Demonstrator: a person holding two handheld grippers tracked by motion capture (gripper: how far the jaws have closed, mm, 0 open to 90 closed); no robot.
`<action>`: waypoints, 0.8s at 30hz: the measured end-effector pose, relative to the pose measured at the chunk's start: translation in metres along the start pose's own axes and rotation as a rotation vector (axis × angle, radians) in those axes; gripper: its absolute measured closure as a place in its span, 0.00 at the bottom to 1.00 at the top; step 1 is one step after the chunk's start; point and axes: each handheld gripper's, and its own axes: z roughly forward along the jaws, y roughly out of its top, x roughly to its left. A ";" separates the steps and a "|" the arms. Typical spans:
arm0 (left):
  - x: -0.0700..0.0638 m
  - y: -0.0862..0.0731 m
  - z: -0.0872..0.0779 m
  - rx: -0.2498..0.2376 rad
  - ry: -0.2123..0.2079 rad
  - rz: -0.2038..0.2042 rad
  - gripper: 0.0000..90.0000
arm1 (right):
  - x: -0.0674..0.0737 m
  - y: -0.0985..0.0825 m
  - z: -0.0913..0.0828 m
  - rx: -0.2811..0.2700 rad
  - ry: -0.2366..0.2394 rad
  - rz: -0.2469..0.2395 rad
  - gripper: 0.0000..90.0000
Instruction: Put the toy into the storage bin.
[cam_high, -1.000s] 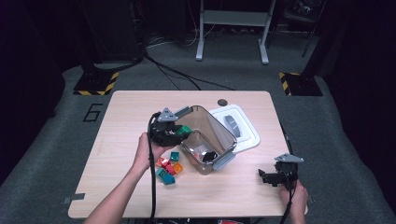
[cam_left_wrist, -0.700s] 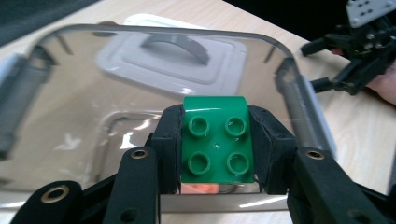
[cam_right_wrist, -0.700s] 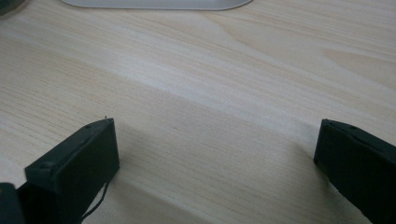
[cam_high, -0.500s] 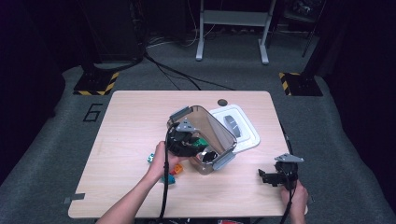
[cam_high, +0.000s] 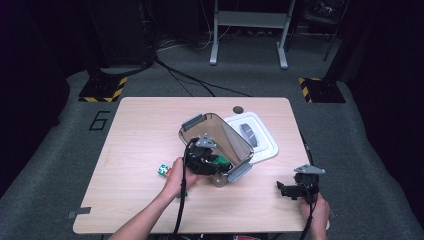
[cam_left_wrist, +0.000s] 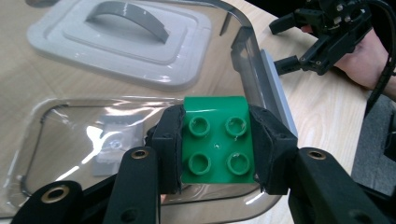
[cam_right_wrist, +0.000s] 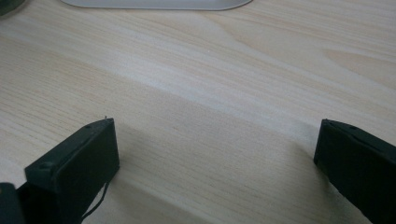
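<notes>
A green four-stud brick (cam_left_wrist: 215, 140) sits clamped between the black jaws of my left gripper (cam_left_wrist: 215, 135). In the high view that left gripper (cam_high: 215, 162) holds the green brick (cam_high: 220, 161) inside the mouth of a clear plastic container (cam_high: 220, 132) with grey clips, which lies tipped at the table's middle. The container's rim (cam_left_wrist: 252, 60) curves just behind the brick. My right gripper (cam_high: 282, 189) rests near the front right of the table, jaws open; the right gripper view has bare wood between its fingertips (cam_right_wrist: 215, 149).
The container's white lid (cam_high: 260, 137) with a grey handle lies flat behind and right of it. A teal brick and an orange one (cam_high: 162, 170) lie left of my left hand. A small dark disc (cam_high: 237, 109) sits near the far edge.
My left gripper has carried the green brick right and toward the table's near side, down into the container's mouth. The hand now covers most of the loose bricks. The right gripper has stayed put.
</notes>
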 end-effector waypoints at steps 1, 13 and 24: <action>0.000 -0.001 0.001 0.002 -0.003 -0.002 0.65 | 0.000 0.000 0.000 0.000 0.000 0.000 0.00; 0.001 -0.002 -0.007 0.012 0.007 -0.037 0.48 | 0.000 0.000 0.000 0.000 0.000 0.000 0.00; 0.019 -0.020 -0.056 -0.077 0.128 -0.038 0.19 | 0.000 0.000 0.000 0.000 0.000 0.000 0.00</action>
